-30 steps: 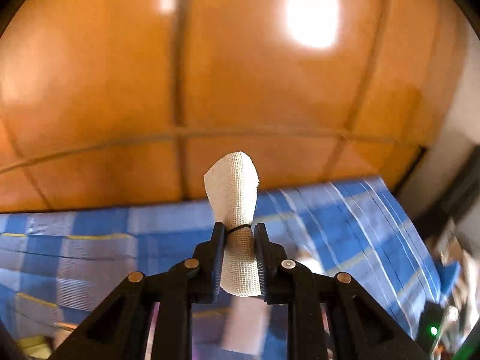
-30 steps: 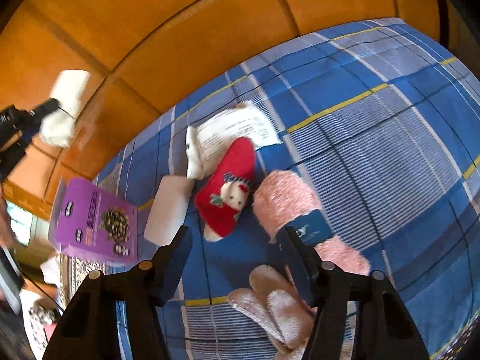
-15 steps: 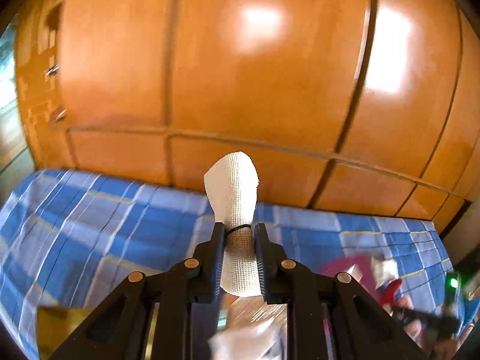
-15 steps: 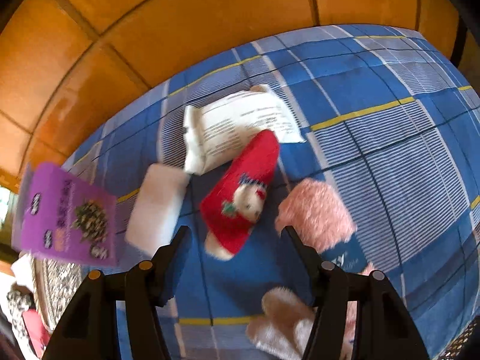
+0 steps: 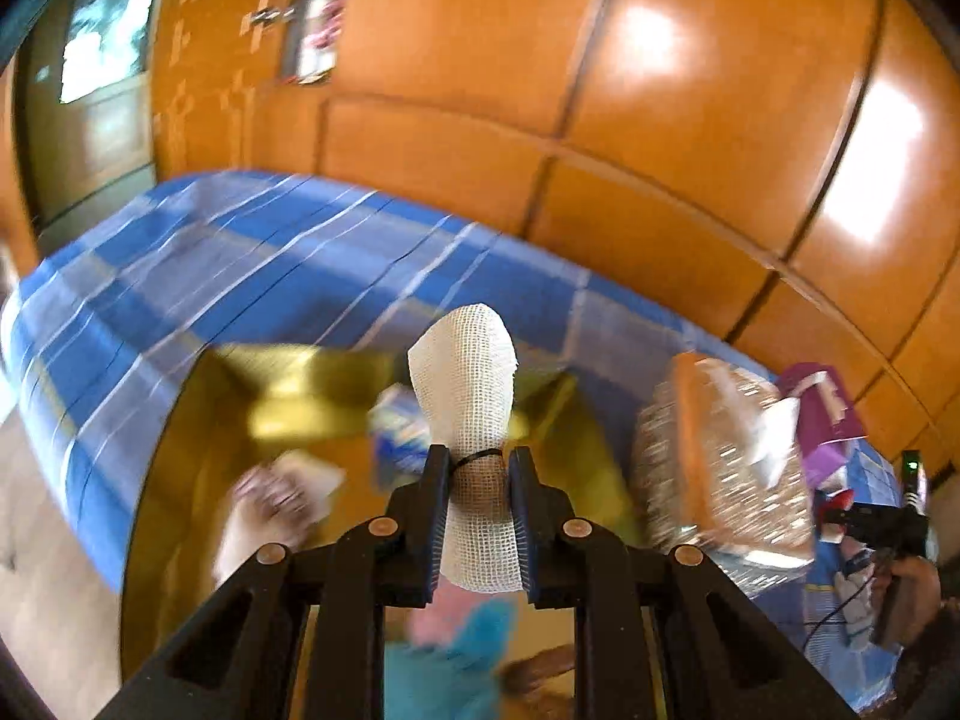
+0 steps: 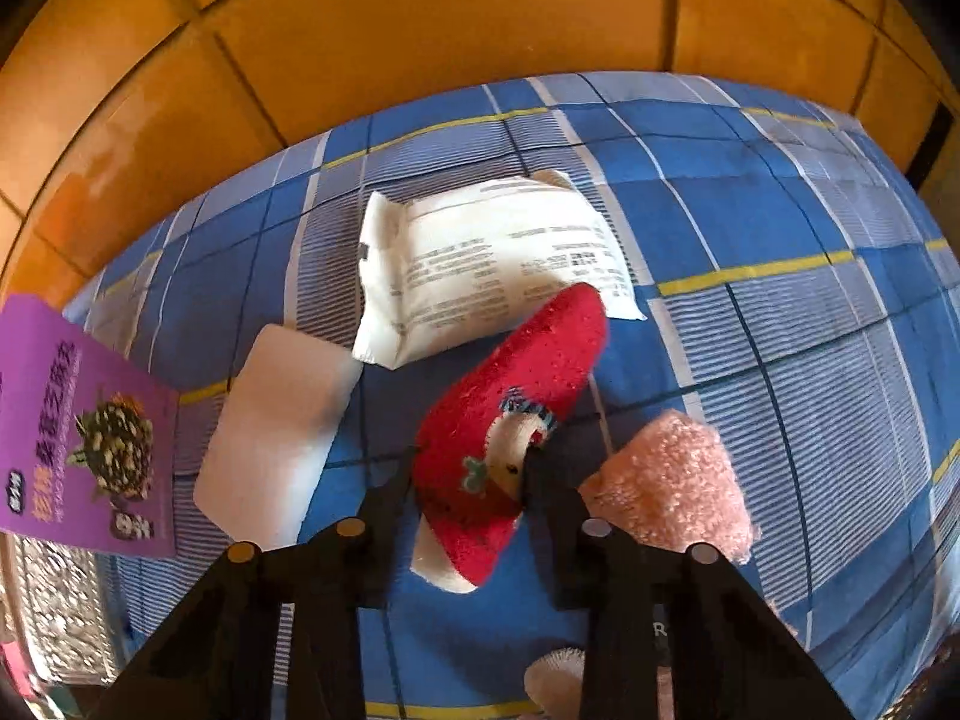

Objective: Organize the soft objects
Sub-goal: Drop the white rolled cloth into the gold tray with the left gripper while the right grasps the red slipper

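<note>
My left gripper is shut on a white gauze roll tied with a black band, held above a gold box that holds several blurred soft items. My right gripper is open, its fingers on either side of a red plush sock with a white figure on it, lying on the blue plaid bed. Beside the sock lie a pink fuzzy sock, a white printed packet and a white pad.
A purple box with a turtle picture stands at the left, above a silver woven basket. That basket sits right of the gold box. An orange wood wall stands behind the bed.
My left gripper has swung down and left with the gauze roll, over the gold box. My right gripper has dropped forward and its fingers now straddle the red sock.
</note>
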### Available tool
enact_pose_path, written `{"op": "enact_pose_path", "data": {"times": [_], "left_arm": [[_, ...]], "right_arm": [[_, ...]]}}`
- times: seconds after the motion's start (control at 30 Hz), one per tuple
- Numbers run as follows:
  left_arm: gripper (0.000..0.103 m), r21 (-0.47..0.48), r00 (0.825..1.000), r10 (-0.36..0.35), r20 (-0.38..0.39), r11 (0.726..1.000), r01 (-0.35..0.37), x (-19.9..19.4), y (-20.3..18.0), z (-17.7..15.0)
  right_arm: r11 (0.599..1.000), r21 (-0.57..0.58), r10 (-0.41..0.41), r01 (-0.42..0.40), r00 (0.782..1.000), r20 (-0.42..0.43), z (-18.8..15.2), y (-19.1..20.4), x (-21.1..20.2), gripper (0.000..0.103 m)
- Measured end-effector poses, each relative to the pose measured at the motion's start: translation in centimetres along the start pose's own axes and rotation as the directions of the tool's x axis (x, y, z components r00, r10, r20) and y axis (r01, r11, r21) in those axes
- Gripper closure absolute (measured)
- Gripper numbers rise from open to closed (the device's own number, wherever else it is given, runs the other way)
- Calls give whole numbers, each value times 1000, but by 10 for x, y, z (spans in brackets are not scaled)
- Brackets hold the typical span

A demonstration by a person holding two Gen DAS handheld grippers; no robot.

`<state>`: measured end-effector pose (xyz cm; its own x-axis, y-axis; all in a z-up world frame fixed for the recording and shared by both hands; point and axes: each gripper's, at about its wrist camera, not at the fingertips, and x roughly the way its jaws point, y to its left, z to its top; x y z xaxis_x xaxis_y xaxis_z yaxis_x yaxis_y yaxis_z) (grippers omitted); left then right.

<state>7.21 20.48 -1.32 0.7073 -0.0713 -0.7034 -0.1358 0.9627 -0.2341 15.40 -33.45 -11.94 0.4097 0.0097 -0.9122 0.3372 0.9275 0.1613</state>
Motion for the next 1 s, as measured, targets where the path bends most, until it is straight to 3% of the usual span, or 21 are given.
{"op": "enact_pose_path", "data": {"times": [0.17, 0.33, 0.4, 0.43, 0.57, 0.63, 0.8, 1.0], "left_arm": [[83, -86, 1000, 3, -19, 996, -5, 0, 31, -8], [81, -146, 996, 65, -59, 987, -73, 12, 63, -5], [71, -164, 994, 85, -63, 982, -94, 19, 72, -2], [58, -157, 994, 87, -61, 983, -96, 20, 73, -2], [50, -96, 990, 137, -43, 985, -141, 16, 69, -7], [40, -53, 987, 156, -29, 986, -158, 11, 63, -13], [29, 39, 988, 157, -5, 987, -156, -1, 49, -32], [29, 93, 994, 110, -20, 990, -108, -7, 37, -45]], "right_arm": [[1000, 15, 12, -12, 1000, -5, -1, -5, 3, 69], [1000, 7, 6, -6, 1000, 9, -4, -4, 0, 68], [1000, 0, 0, 0, 1000, 17, -4, -2, 1, 67], [1000, -5, -3, 3, 1000, 21, -4, -1, 1, 67], [1000, -19, -9, 10, 1000, 30, -4, -1, 0, 67], [999, -34, -14, 15, 999, 35, -5, 2, -1, 69], [995, -94, -31, 37, 998, 63, -7, 11, -8, 81], [998, -69, 12, -6, 996, 90, -2, 6, -29, 83]]}}
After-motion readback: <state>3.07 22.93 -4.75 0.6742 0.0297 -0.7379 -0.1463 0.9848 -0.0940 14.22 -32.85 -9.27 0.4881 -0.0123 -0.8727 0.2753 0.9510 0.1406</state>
